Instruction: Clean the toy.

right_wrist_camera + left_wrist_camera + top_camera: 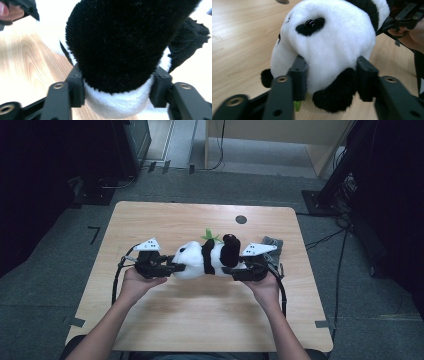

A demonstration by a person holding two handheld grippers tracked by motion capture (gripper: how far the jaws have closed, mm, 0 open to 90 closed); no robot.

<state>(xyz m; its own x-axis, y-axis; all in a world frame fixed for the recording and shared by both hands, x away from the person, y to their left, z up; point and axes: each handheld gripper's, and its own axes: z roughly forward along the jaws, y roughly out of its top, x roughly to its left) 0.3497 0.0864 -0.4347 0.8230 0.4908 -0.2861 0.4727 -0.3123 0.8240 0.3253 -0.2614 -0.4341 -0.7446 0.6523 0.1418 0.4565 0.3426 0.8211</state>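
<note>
1. Grey carpet is surrounding our wooden counter (165, 217).
2. We are holding the panda (202, 260) over its middle: left tool (329, 75) clamping the head, right tool (116, 87) clamping the rear.
3. Grasping looks done; carrying or setting down is remaining.

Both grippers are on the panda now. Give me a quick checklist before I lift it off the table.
1. Left gripper pads pressing the plush panda at its head: ok.
2. Right gripper pads pressing the panda's black-and-white foot end: ok.
3. Both grips set deep enough to hold under load: cannot tell, plush compresses.
4. Panda clear of the grey object on the table: ok, apart.
5. Green leaf free of the jaws: cannot tell, a green bit shows by the left jaw.
</note>
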